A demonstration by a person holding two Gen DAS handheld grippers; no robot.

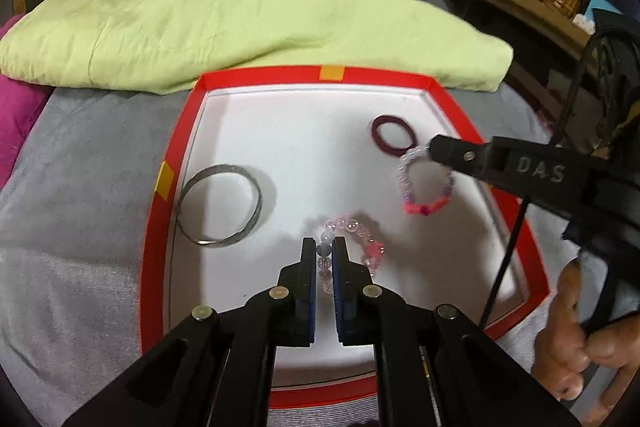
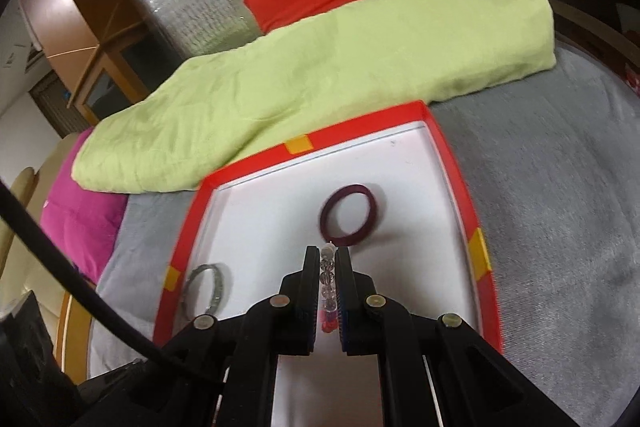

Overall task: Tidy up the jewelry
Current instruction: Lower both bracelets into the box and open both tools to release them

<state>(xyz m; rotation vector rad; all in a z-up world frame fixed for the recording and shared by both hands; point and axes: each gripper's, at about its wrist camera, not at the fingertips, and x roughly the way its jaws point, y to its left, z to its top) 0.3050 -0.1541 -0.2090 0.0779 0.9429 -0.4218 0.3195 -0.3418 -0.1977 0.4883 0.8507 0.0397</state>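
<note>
Left gripper (image 1: 323, 247): jaws clamped on pink bead bracelet (image 1: 362, 239).
Right gripper (image 2: 324, 255): jaws clamped on clear bead bracelet (image 1: 420, 183).
Risk: beads may slip or snag above the red tray (image 1: 160, 227).

Tray's (image 1: 176, 155) white middle free, silver bangle (image 1: 220, 207) left, maroon ring (image 1: 394, 135) right

Left tool (image 1: 325, 245) hides part of beaded bracelet (image 1: 362, 239).
</note>
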